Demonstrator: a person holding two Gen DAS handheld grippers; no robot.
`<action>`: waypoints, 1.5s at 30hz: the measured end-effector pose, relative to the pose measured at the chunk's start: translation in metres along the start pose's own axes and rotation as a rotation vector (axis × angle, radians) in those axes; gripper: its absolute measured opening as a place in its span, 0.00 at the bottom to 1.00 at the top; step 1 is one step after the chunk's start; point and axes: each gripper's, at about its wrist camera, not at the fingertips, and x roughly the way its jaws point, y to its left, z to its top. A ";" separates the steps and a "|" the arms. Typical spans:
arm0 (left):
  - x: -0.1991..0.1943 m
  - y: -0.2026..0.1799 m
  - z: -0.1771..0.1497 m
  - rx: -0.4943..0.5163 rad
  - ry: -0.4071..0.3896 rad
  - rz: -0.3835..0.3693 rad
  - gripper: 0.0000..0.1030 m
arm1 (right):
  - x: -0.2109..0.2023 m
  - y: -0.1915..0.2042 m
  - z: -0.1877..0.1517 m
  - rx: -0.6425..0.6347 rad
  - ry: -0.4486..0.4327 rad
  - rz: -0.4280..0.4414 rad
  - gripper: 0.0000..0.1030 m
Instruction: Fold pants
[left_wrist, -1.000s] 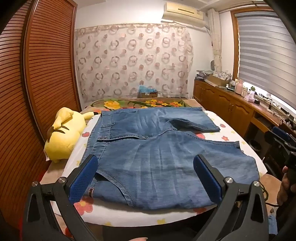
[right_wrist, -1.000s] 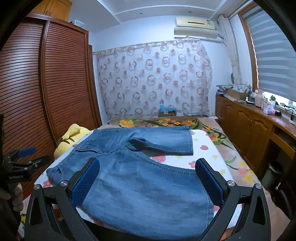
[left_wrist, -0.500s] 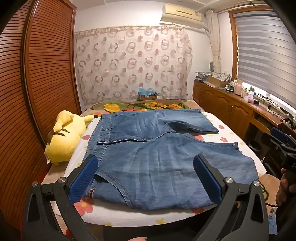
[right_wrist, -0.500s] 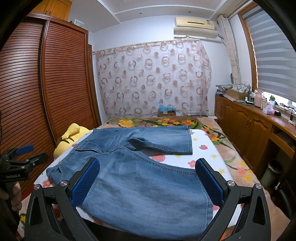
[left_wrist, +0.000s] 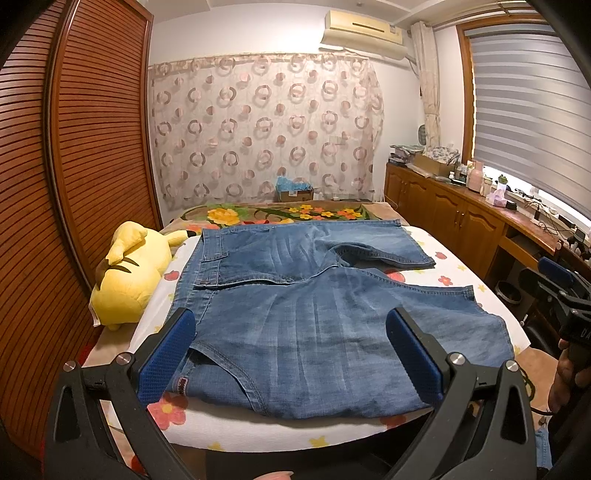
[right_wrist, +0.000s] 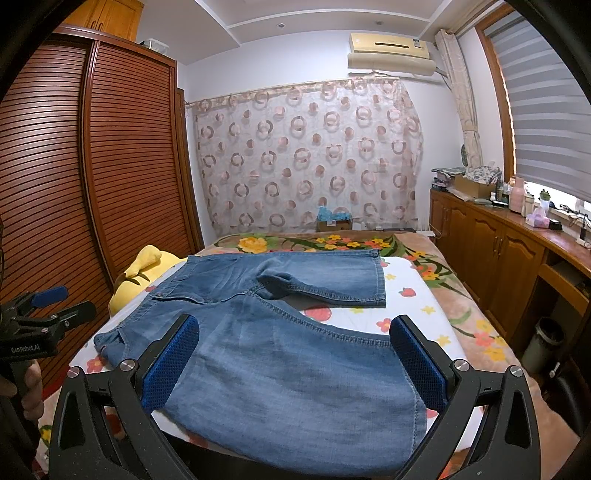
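Observation:
Blue denim pants (left_wrist: 314, 314) lie spread flat on a white flowered sheet (left_wrist: 258, 428), waistband to the left, two legs running right. The same pants (right_wrist: 288, 354) fill the right wrist view, the near leg's hem hanging at the bed's front edge. My left gripper (left_wrist: 290, 354) hovers open above the near waistband end, nothing between its blue pads. My right gripper (right_wrist: 293, 358) is open too, above the near leg. Each gripper shows at the edge of the other's view, held by a hand: the right gripper (left_wrist: 557, 291), the left gripper (right_wrist: 40, 314).
A yellow plush toy (left_wrist: 129, 280) lies on the bed's left edge beside the waistband. A slatted wooden wardrobe (left_wrist: 92, 147) stands close on the left. Wooden cabinets (left_wrist: 461, 225) with clutter line the right wall. A floral blanket (right_wrist: 332, 242) covers the far bed.
Both views have shifted only slightly, as both grippers drift a little. The pants have not moved and both grippers stay open.

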 end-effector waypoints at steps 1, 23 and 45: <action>0.000 0.000 0.000 0.000 0.000 0.000 1.00 | 0.000 0.000 0.000 0.000 -0.001 0.001 1.00; -0.003 -0.001 0.001 0.000 -0.005 0.000 1.00 | 0.000 0.001 0.000 0.000 -0.001 0.000 1.00; -0.008 -0.002 0.004 0.002 -0.008 0.001 1.00 | 0.002 0.002 0.000 0.001 -0.001 0.001 1.00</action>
